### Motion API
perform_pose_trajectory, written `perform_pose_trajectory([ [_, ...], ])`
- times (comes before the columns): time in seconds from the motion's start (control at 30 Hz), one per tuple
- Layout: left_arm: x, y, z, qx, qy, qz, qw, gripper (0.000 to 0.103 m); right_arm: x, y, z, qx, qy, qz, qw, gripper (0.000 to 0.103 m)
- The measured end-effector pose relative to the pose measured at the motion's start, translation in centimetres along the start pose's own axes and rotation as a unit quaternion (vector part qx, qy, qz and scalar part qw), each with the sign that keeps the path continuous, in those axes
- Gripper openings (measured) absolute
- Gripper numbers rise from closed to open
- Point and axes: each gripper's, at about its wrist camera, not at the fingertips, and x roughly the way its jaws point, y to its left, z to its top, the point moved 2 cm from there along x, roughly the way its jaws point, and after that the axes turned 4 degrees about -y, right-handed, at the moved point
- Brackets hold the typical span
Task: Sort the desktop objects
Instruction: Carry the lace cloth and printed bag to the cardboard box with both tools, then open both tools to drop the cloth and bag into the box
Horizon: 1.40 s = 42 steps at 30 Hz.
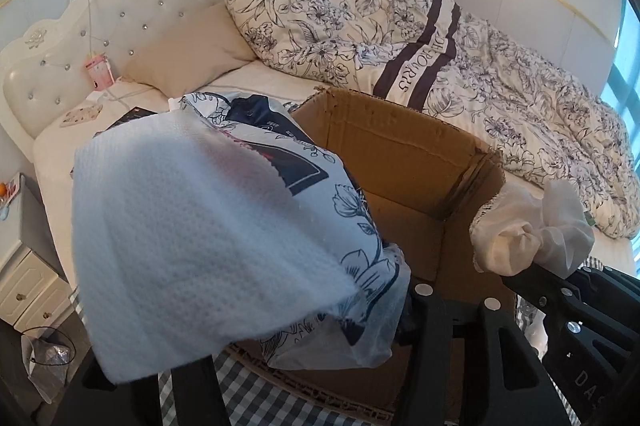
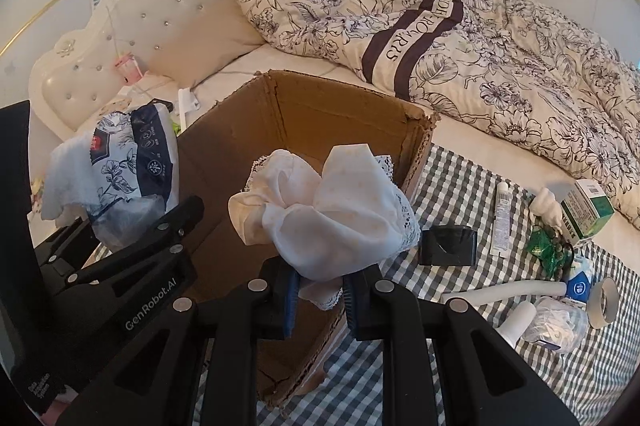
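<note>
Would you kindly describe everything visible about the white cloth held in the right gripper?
The white cloth is thin, soft-looking fabric with a lace edge, bunched into a crumpled wad. The right gripper pinches its lower end between blue-padded fingers, holding it over the open cardboard box. It hangs free, touching only the gripper. In the left wrist view it appears at right.

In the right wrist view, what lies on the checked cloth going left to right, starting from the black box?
Black box → white tube → green packet → green and white carton.
</note>
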Motion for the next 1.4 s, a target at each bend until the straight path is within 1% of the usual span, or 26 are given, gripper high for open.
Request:
perform_pose_trajectory([
  [0.23, 0.3, -0.1, 0.1, 0.001, 0.002, 0.002, 1.0000, 0.057, 0.3, 0.0, 0.3, 0.002, -0.002, 0.004, 1.000, 0.019],
  [0.27, 0.3, -0.1, 0.1, 0.001, 0.002, 0.001, 1.0000, 0.058, 0.4, 0.0, 0.4, 0.003, -0.003, 0.005, 1.000, 0.025],
  [0.3, 0.3, -0.1, 0.1, 0.001, 0.002, 0.001, 1.0000, 0.061, 0.3, 0.0, 0.5, 0.004, -0.004, 0.008, 1.000, 0.039],
  [0.33, 0.3, 0.0, 0.1, 0.001, 0.004, 0.001, 1.0000, 0.069, 0.1, 0.0, 0.6, 0.006, -0.009, 0.007, 1.000, 0.043],
  [0.37, 0.3, 0.1, 0.1, -0.001, 0.006, 0.006, 1.0000, 0.080, 0.0, -0.2, 0.7, 0.009, -0.014, -0.004, 1.000, 0.051],
  [0.4, 0.4, 0.4, 0.2, -0.007, 0.008, 0.017, 0.9998, 0.087, -0.2, -0.4, 0.8, 0.011, -0.017, -0.009, 1.000, 0.060],
  [0.43, 0.4, 0.8, 0.3, -0.015, 0.010, 0.025, 0.9995, 0.097, -0.3, -0.7, 0.9, 0.016, -0.019, -0.007, 1.000, 0.064],
  [0.47, 0.3, 1.0, 0.3, -0.021, 0.009, 0.023, 0.9995, 0.099, -0.5, -1.0, 0.9, 0.023, -0.022, -0.002, 0.999, 0.069],
  [0.53, 0.0, 1.3, 0.3, -0.028, 0.005, 0.012, 0.9995, 0.099, -0.8, -1.3, 1.0, 0.032, -0.027, 0.002, 0.999, 0.069],
  [0.73, -0.9, 0.4, 0.3, -0.015, -0.002, 0.012, 0.9998, 0.099, -1.8, -2.0, 0.8, 0.036, -0.034, -0.002, 0.999, 0.069],
  [0.97, -2.0, -0.8, 0.0, -0.008, -0.003, 0.008, 0.9999, 0.100, -3.5, -5.0, -0.3, 0.061, -0.040, -0.021, 0.997, 0.069],
  [1.1, -2.8, -2.2, -0.3, -0.005, -0.001, 0.000, 1.0000, 0.100, -4.7, -7.7, -1.2, 0.082, -0.040, -0.039, 0.995, 0.069],
  [1.2, -3.3, -3.6, -0.7, -0.001, -0.002, -0.009, 1.0000, 0.100, -5.8, -10.2, -2.1, 0.093, -0.039, -0.061, 0.993, 0.069],
  [1.4, -4.1, -7.7, -1.8, 0.020, 0.005, -0.031, 0.9993, 0.100, -7.4, -15.5, -4.4, 0.125, -0.031, -0.103, 0.986, 0.069],
])
